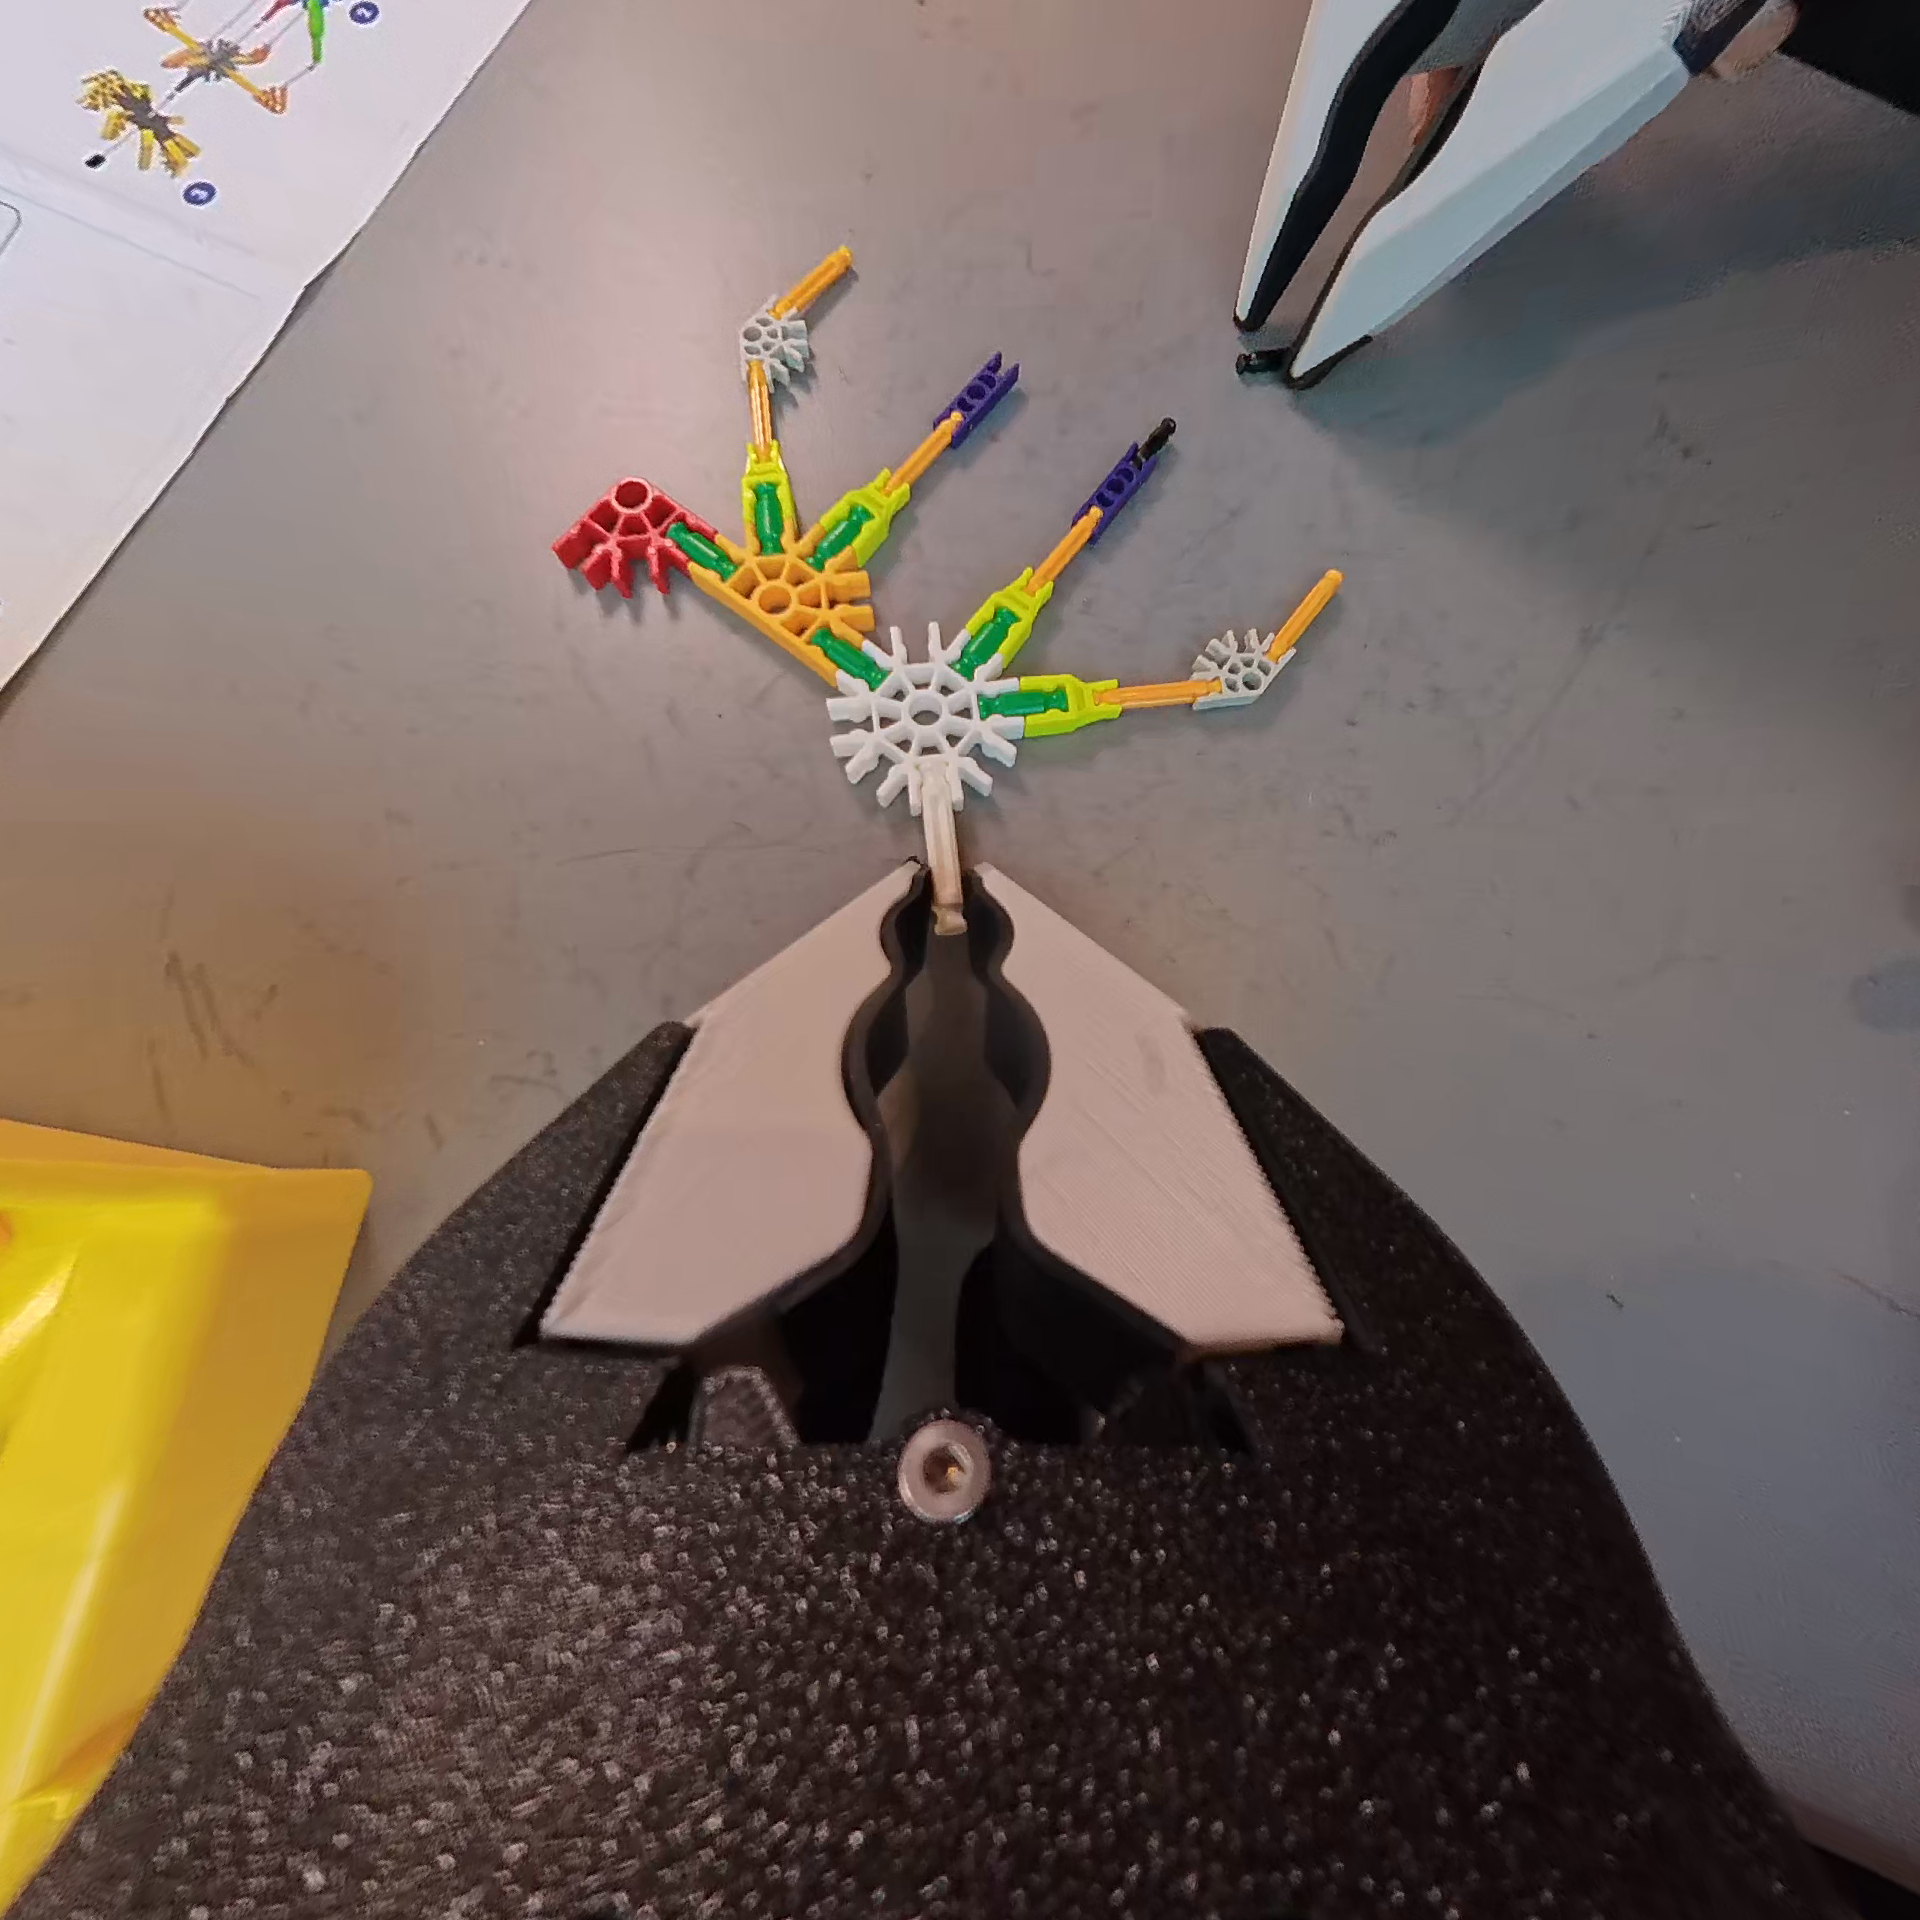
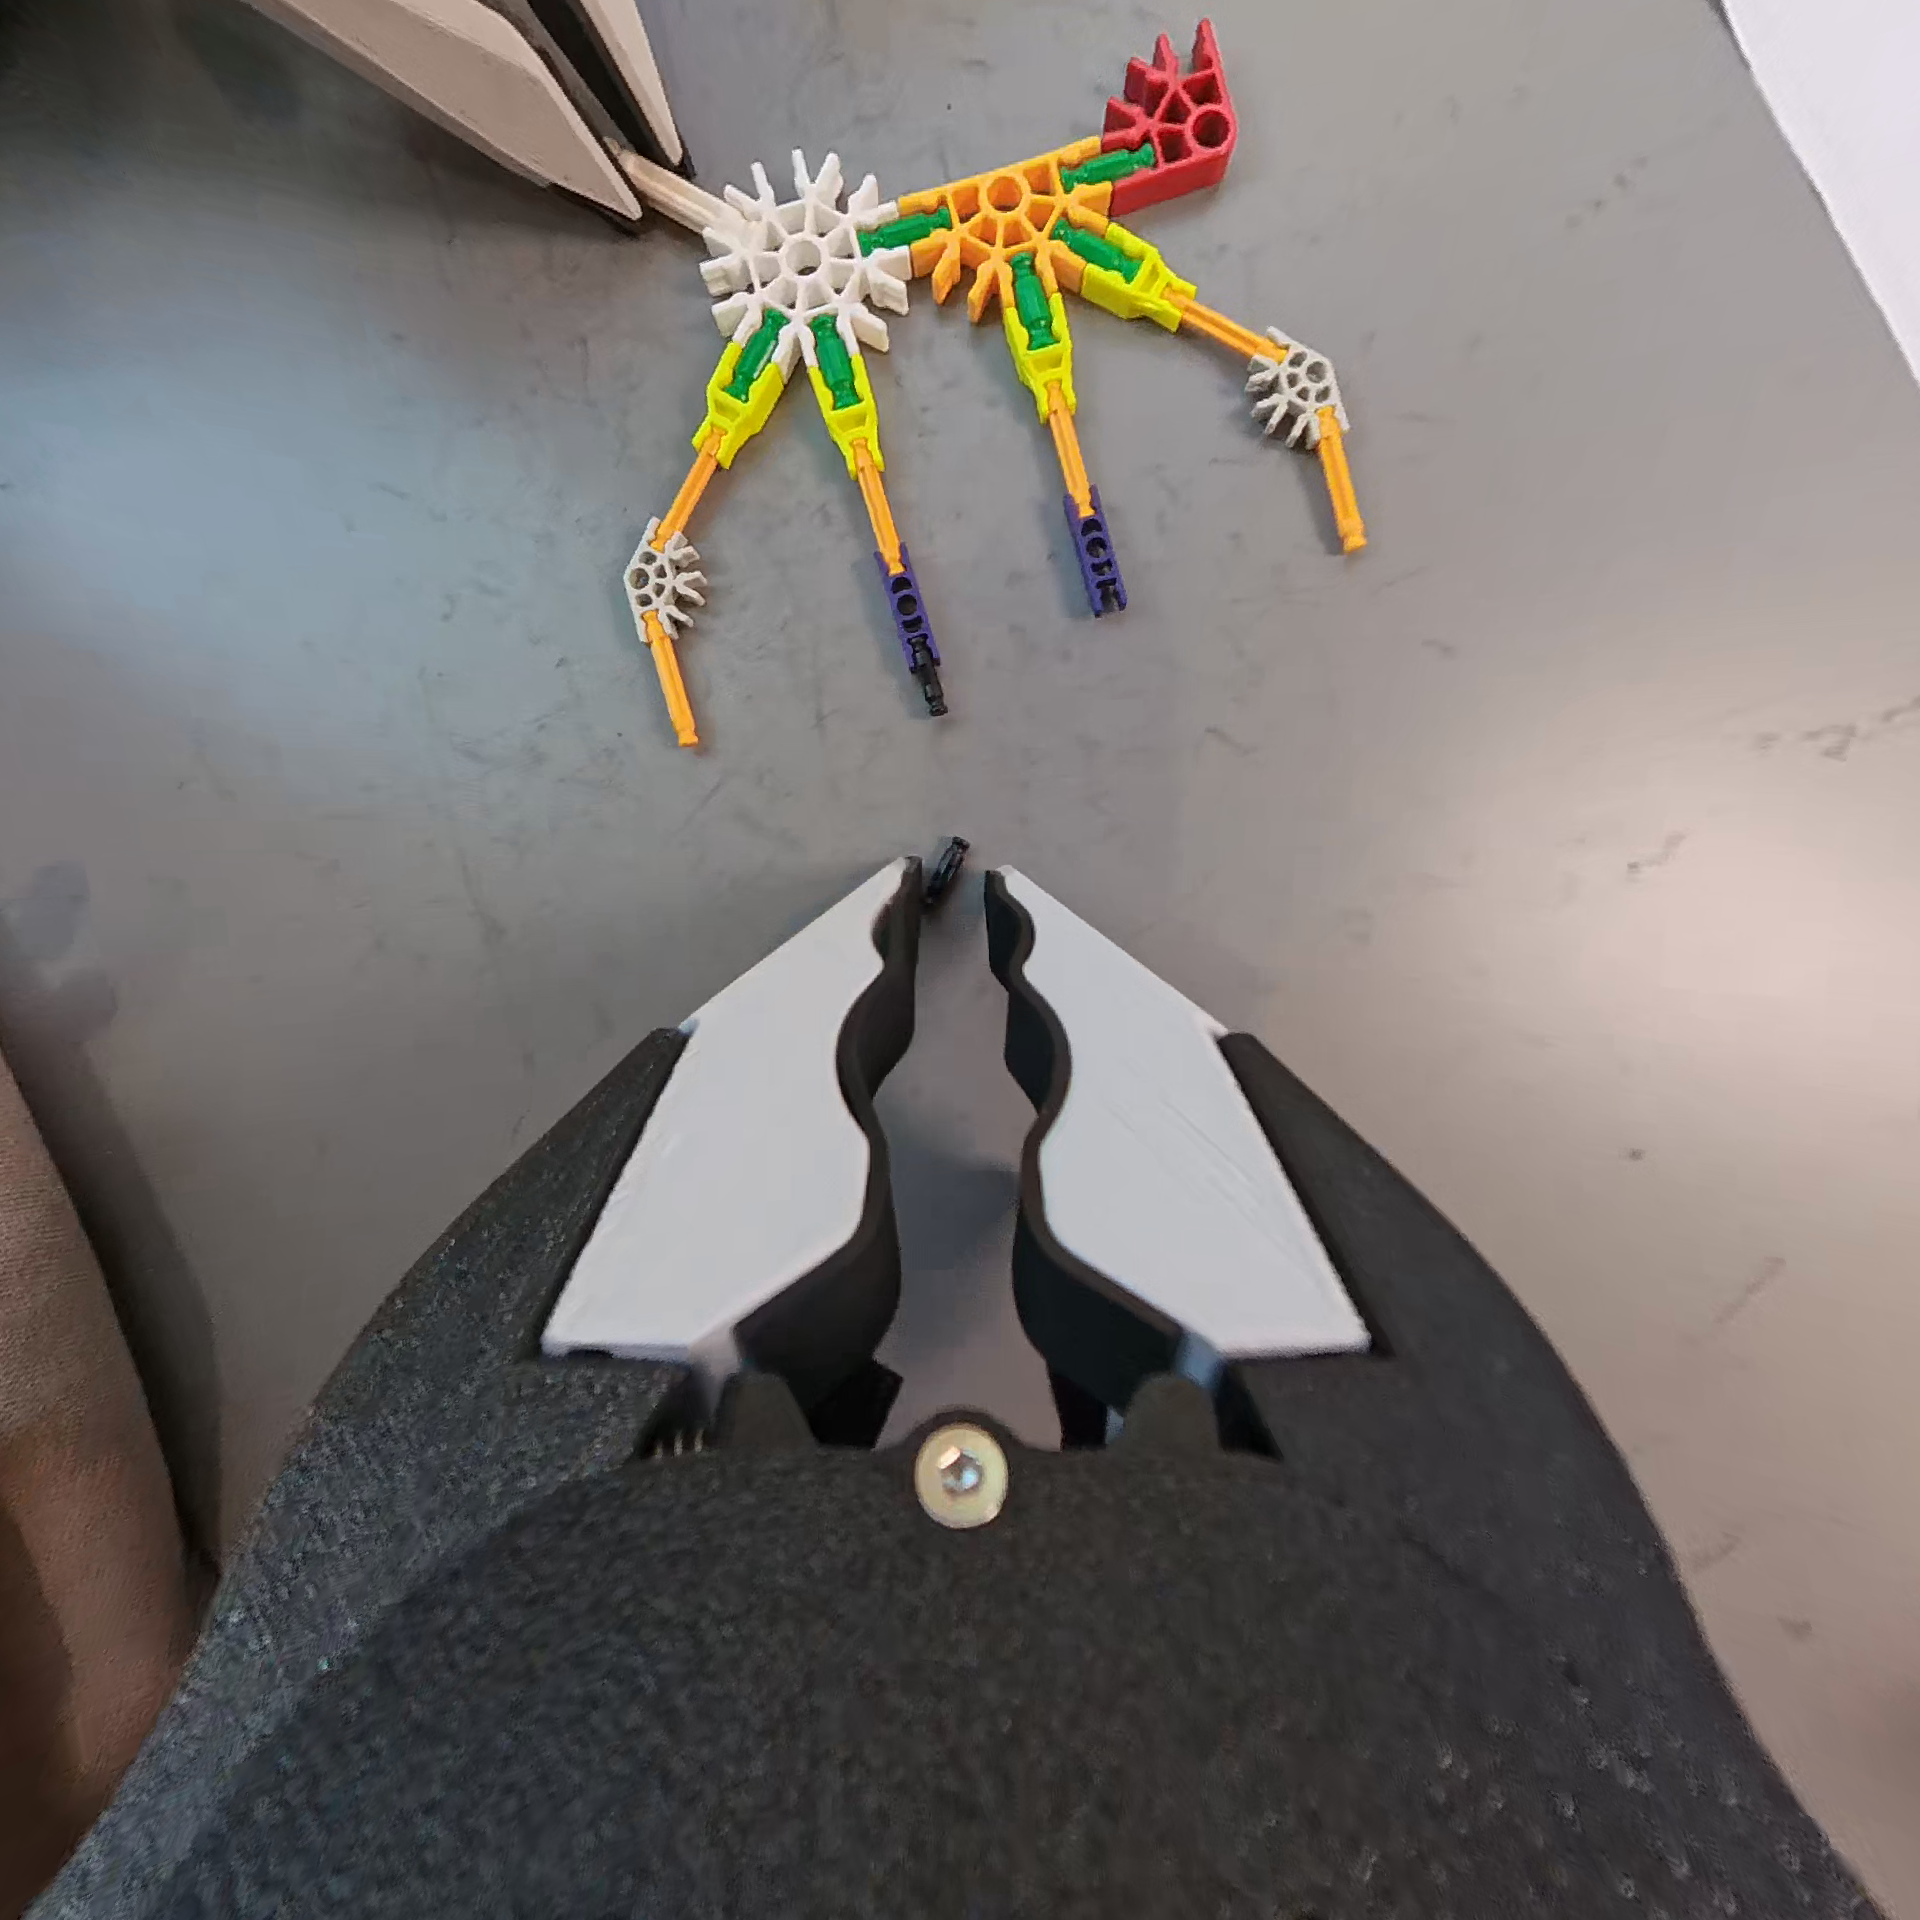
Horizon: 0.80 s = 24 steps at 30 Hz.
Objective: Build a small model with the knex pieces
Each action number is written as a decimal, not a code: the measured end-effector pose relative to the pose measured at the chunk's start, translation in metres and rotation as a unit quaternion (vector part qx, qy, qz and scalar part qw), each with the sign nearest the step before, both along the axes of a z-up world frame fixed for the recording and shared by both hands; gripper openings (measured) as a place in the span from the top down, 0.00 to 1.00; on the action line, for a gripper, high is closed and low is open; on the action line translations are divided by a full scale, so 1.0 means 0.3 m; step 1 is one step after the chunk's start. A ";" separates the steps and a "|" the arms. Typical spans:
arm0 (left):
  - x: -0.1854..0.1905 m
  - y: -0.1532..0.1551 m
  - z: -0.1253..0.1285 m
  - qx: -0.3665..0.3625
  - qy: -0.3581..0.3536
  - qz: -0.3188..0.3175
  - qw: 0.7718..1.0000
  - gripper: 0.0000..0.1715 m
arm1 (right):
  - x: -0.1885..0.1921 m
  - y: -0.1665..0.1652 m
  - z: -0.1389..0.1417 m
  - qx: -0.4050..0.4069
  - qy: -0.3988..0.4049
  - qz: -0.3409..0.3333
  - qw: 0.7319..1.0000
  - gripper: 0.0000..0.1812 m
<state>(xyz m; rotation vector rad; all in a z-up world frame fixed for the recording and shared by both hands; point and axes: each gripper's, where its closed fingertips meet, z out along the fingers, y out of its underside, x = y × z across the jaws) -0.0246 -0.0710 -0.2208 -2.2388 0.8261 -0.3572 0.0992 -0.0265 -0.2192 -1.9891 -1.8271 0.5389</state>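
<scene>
A flat toy model of plastic rods and connectors lies on the grey table [image 1: 416, 831]. It has a white snowflake connector [image 1: 925, 717] [image 2: 805, 260], an orange connector [image 1: 779, 597] [image 2: 1003, 213], a red connector [image 1: 623, 530] [image 2: 1174, 130] and two purple clips [image 2: 1093, 556]. My left gripper [image 1: 945, 883] is shut on a white rod [image 1: 943, 831] plugged into the snowflake; it shows in the right wrist view [image 2: 634, 177]. My right gripper [image 2: 951, 883] holds a small black rod [image 2: 943, 868] at its tips, a short way from the model; it also shows in the left wrist view [image 1: 1273, 348]. Another black rod [image 2: 928, 681] sticks out of one purple clip.
A printed instruction sheet [image 1: 156, 208] lies at the far left. A yellow plastic bin [image 1: 125, 1403] stands by my left gripper. A brown object [image 2: 62, 1299] is at the left edge of the right wrist view. A white sheet's edge [image 2: 1849, 104] is at the top right. The gap from one gripper's tips to the other's is roughly 15 cm. The orange connector [image 2: 1003, 213] is closer to my left gripper, around 6 cm from its tips; the right tips are 12 cm off. The left camera catches it too, in the left wrist view [image 1: 787, 601].
</scene>
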 end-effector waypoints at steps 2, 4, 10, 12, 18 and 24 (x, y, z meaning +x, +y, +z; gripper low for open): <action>0.000 0.000 0.000 0.000 0.000 0.000 1.000 0.96 | 0.000 0.004 -0.001 -0.002 0.008 -0.008 1.000 0.95; 0.001 0.000 0.000 0.000 -0.001 -0.001 1.000 0.96 | 0.001 0.008 -0.001 -0.003 0.008 -0.009 1.000 0.96; 0.001 -0.001 0.000 0.001 0.003 -0.002 1.000 0.96 | -0.008 0.021 0.001 0.016 -0.006 0.036 0.999 0.99; 0.001 -0.001 0.000 0.001 0.003 -0.002 1.000 0.96 | -0.028 0.054 0.029 0.029 0.003 0.042 0.999 0.99; 0.001 -0.002 0.000 0.000 0.001 -0.002 1.000 0.96 | -0.115 0.113 0.055 0.041 0.005 0.086 0.995 0.99; 0.001 -0.003 0.000 -0.001 0.000 -0.004 1.000 0.96 | -0.135 0.110 0.010 0.037 -0.020 0.108 0.993 0.99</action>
